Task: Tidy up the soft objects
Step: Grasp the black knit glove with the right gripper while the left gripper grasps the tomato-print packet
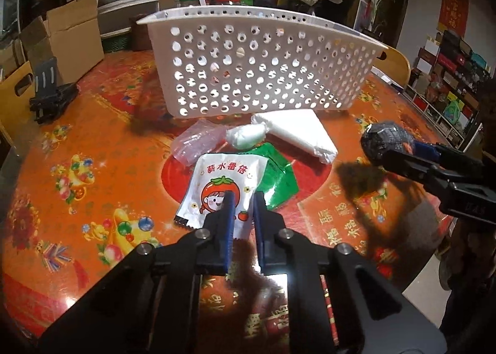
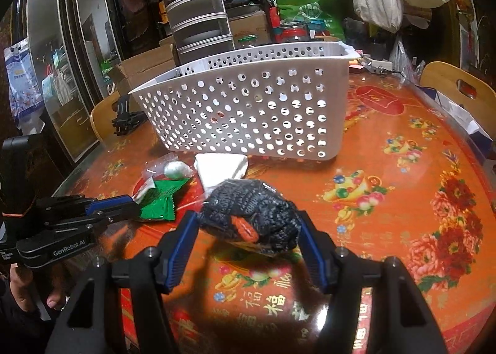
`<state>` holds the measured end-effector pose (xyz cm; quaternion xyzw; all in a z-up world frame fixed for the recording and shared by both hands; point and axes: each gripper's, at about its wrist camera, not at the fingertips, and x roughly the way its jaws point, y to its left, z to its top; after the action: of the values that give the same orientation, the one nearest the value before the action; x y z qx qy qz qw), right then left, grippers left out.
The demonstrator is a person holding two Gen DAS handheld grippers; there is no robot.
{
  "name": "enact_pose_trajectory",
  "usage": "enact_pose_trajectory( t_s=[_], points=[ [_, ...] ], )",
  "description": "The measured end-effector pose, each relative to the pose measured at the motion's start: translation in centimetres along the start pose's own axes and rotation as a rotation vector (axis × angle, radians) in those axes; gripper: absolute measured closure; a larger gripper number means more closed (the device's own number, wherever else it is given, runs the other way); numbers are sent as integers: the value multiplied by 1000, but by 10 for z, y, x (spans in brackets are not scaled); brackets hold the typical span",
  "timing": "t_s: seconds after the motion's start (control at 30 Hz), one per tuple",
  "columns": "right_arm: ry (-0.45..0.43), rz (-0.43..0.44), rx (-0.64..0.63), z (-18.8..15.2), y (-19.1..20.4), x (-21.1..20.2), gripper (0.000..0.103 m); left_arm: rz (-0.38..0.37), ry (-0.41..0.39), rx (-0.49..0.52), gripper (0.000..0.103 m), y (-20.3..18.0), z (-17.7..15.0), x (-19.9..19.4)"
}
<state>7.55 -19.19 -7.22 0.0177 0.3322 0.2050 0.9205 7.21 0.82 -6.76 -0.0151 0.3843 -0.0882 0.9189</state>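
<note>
A white perforated basket stands at the back of the table. In front of it lie a white folded bag, a small white roll, a clear pinkish bag, a green packet and a white tomato-print packet. My right gripper is shut on a dark knitted bundle in clear wrap, held above the table. My left gripper hovers over the tomato packet, jaws a narrow gap apart and empty.
The round table has an orange-red floral cover. A black folding stand sits at the table's far left. Cardboard boxes, stacked containers and bags crowd behind. A wooden chair back is on the right.
</note>
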Motion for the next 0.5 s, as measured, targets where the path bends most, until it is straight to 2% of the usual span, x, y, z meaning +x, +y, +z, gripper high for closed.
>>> enact_pose_trajectory(
  t_s=[0.5],
  points=[
    [-15,-9,-7,2,2,-9,40,106,-111,-16,100,7,6,-36]
  ],
)
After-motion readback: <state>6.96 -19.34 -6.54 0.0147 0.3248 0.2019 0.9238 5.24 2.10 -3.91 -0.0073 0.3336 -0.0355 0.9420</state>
